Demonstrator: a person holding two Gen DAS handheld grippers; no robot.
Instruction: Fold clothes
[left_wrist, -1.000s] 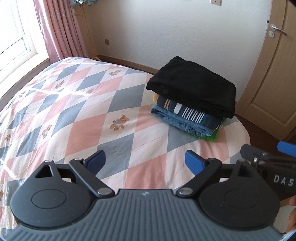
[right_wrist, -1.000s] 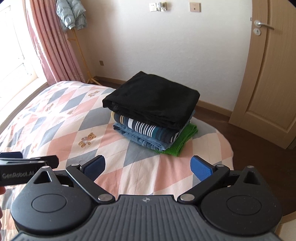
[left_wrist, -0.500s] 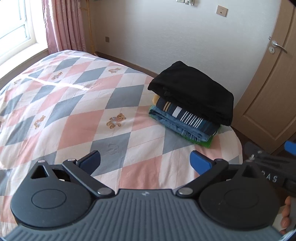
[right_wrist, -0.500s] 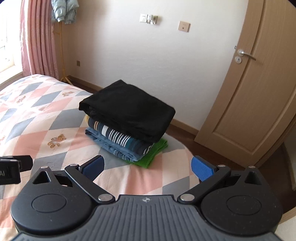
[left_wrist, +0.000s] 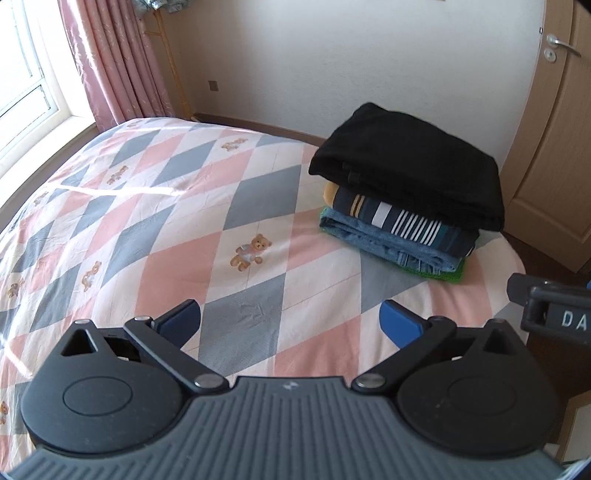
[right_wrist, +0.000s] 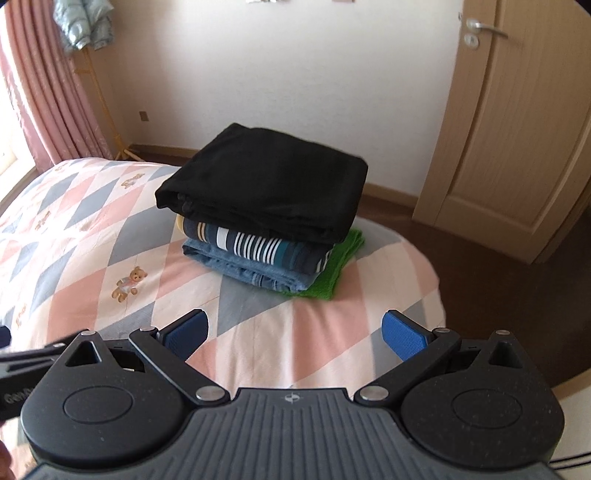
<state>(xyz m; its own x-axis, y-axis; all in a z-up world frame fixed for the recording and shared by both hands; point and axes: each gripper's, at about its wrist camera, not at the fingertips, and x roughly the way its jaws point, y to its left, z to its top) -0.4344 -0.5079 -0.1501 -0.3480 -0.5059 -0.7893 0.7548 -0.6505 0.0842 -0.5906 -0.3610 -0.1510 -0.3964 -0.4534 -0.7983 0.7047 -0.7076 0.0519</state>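
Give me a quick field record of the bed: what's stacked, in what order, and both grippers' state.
surface: bed with diamond-patterned quilt
stack: folded clothes, near the bed's corner by the door
top layer: black garment
second: striped garment
third: blue denim
bottom: green cloth
left gripper: open, holding nothing
right gripper: open, holding nothing
unfolded clothes: none in view

A neat stack of folded clothes (left_wrist: 406, 206) lies near the bed's corner: a black folded garment (right_wrist: 266, 184) on top, a navy striped one (right_wrist: 258, 247) beneath, blue denim (right_wrist: 251, 273), then green knit (right_wrist: 332, 273) lowest
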